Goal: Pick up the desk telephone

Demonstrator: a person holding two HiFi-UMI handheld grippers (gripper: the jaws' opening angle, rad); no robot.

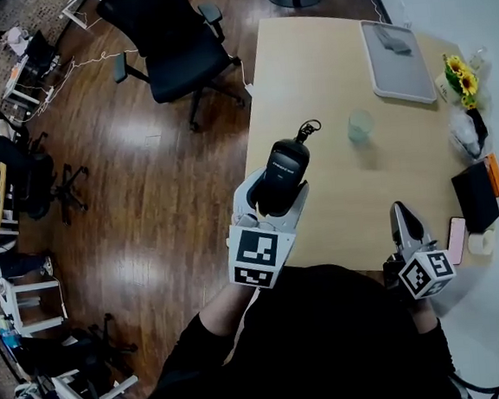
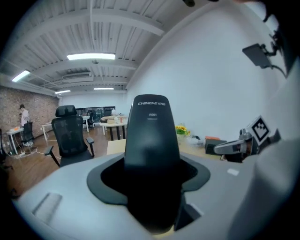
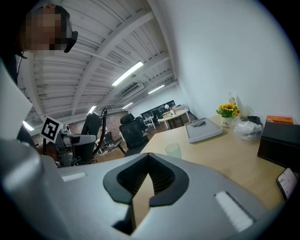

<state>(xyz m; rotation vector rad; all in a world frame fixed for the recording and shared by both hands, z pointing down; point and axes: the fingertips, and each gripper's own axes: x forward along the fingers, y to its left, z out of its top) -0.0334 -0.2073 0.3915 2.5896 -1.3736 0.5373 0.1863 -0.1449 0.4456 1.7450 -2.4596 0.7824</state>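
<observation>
**Office desk, handset aloft**

Pale desk (image 1: 324, 57), near left edge: telephone handset (image 1: 285, 161) pinched in my left claw (image 1: 275, 197), clear of the surface. Its long axis runs straight out along the jaws, cord (image 1: 309, 129) end farthest. Right claw (image 1: 402, 216): pressed together, empty, well apart.

Open-plan office, black swivel chairs (image 1: 176, 49), long wooden desk (image 1: 307, 67), ceiling strip lights (image 2: 90, 56)

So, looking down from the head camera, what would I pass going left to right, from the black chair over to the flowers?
Chair → phone → cup → tray → flowers
</observation>
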